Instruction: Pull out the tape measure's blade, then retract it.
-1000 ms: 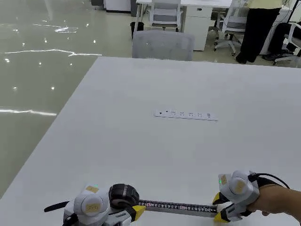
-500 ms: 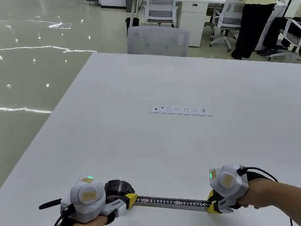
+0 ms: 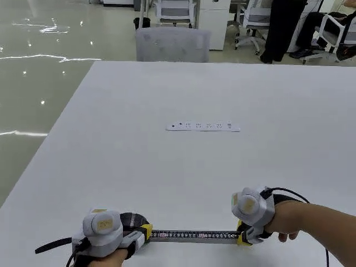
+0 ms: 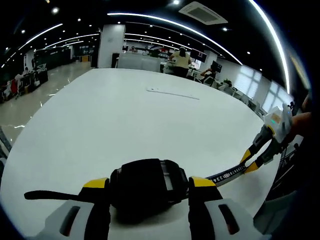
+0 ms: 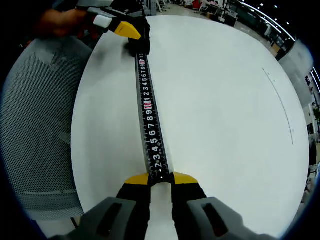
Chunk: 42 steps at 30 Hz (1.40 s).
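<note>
A black tape measure case [image 4: 147, 182] sits at the white table's near edge, clamped between the yellow-tipped fingers of my left gripper [image 4: 149, 183], also seen in the head view [image 3: 146, 232]. Its grey numbered blade [image 3: 192, 236] runs out flat to the right along the table. My right gripper [image 3: 240, 238] is shut on the blade's end, with the blade [image 5: 150, 125] stretching away from my right gripper [image 5: 160, 178] toward the case [image 5: 137, 46]. A black wrist strap [image 4: 52, 195] trails from the case to the left.
A white power strip [image 3: 203, 127] lies mid-table, well beyond the tape. A grey chair [image 3: 172, 45] stands at the table's far edge. A person [image 3: 281, 25] stands among office chairs at the back right. The shiny floor drops off to the left.
The head camera has shifted down and back. The span of blade between the grippers looks about the same, perhaps slightly longer; both grippers keep their hold.
</note>
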Each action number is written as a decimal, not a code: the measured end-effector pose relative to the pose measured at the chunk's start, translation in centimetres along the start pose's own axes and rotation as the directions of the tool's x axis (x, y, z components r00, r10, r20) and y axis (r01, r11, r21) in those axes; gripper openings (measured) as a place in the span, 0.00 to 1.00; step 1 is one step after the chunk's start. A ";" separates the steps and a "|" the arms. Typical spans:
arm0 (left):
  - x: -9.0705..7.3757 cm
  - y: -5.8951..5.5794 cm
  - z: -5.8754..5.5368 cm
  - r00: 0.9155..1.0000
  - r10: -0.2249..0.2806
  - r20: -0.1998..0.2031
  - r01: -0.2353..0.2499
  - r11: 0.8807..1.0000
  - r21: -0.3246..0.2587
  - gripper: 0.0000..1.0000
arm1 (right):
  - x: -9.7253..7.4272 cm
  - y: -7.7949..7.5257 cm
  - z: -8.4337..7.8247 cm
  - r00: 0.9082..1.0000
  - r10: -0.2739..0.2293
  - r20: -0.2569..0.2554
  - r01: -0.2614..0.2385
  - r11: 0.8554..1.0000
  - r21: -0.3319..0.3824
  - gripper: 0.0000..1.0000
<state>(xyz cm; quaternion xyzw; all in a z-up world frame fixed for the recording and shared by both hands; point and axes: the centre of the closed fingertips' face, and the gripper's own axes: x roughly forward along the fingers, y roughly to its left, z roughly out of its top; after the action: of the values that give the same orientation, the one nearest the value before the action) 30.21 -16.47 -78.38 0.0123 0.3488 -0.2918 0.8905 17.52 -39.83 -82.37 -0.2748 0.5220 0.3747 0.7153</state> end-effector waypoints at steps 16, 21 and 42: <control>0.2 0.1 -0.3 0.999 0.022 -0.038 -0.020 0.999 0.041 0.59 | -0.1 0.1 0.2 0.997 -0.040 0.064 0.039 0.999 0.027 0.13; 0.2 0.2 -0.3 0.999 0.010 -0.040 -0.008 0.999 0.037 0.59 | -0.2 0.1 0.2 0.994 -0.035 0.102 0.032 0.999 0.029 0.14; 0.0 0.3 -0.1 0.999 -0.031 -0.031 0.031 1.000 -0.004 0.58 | 0.1 -0.3 1.4 0.989 -0.026 0.148 0.023 1.000 0.020 0.14</control>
<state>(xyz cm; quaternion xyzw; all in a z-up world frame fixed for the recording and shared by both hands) 30.30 -16.17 -78.56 0.0096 0.3633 -0.3049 0.8803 18.54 -38.92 -82.06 -0.2462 0.4672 0.3805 0.7592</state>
